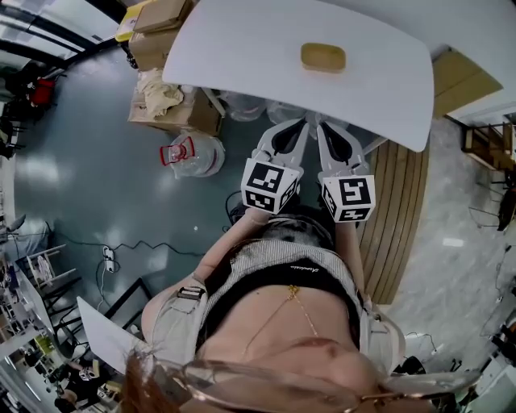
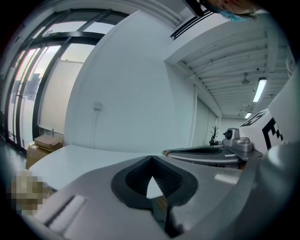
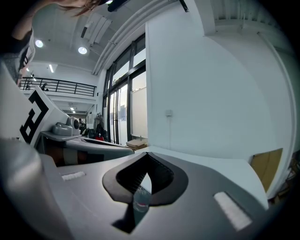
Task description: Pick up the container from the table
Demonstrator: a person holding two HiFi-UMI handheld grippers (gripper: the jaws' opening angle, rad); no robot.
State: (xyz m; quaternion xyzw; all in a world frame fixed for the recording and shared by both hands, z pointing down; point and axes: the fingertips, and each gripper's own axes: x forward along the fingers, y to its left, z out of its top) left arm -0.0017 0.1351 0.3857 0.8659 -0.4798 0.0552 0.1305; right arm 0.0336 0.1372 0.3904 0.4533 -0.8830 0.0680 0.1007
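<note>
I was at the approach step, with the left gripper [image 1: 303, 123] and right gripper [image 1: 321, 126] both closed on nothing at the table's [image 1: 234, 64] near edge, and the tan container [image 1: 323, 56] lay well beyond them, so I judged the next move needed a forward reach and opened jaws.

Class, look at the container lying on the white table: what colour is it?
Tan, a yellowish brown. The container shows best in the head view.

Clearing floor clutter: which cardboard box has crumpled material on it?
The box nearest the person, by the table's left edge, with pale crumpled material on top; the stacked boxes beyond it look bare.
</note>
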